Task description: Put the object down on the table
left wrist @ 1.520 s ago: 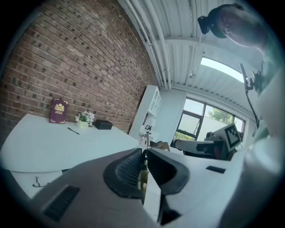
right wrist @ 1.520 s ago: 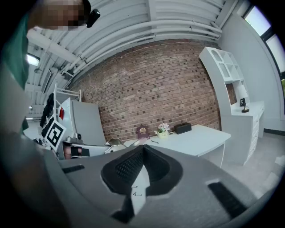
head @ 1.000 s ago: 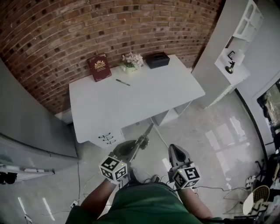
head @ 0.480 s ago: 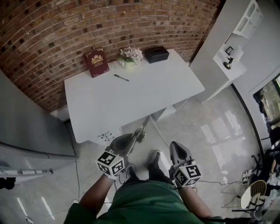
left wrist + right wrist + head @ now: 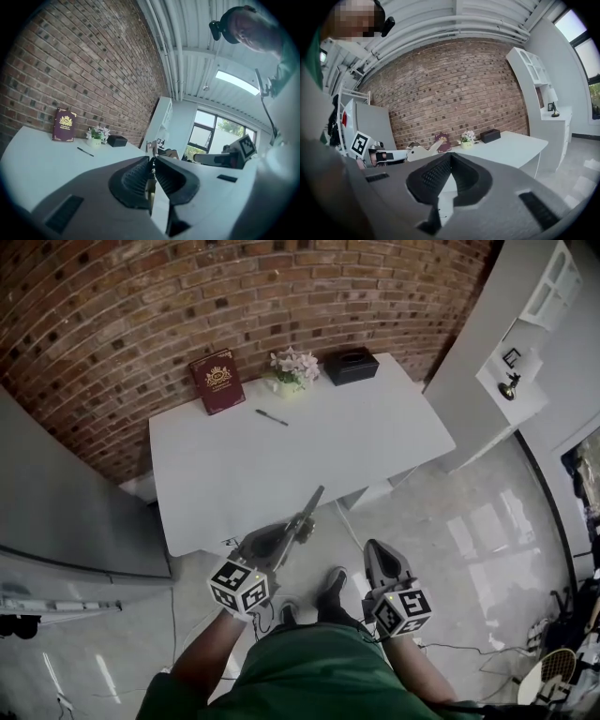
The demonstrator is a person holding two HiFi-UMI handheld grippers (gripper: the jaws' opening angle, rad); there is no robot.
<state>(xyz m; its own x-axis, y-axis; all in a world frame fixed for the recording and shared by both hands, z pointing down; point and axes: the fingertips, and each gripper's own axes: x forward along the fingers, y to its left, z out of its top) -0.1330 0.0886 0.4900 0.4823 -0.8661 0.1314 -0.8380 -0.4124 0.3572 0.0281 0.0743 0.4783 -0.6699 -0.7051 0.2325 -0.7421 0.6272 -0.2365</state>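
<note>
We see the left gripper (image 5: 296,534), lower centre, with its jaws clamped on a slim metal tool (image 5: 310,507). The tool is held off the white table (image 5: 375,437) and points at the table's near edge. The right gripper (image 5: 374,550), lower right, has its jaws pressed together on nothing.

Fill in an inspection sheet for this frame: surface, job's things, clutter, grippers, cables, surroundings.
Surface: white table, mostly bare.
Job's things: slim object, clamped in the left gripper, held over the floor and pointing at the table; not yet set down. What it is cannot be told.
Clutter: maroon book leaning on the wall, flower pot, black box and pen, all on the table's far side.
Grippers: left shut on the slim object; right gripper shut with nothing between its jaws.
Cables: thin cable on the floor, on the person's right.
Surroundings: brick wall, white shelf unit, grey cabinet, glossy floor.
</note>
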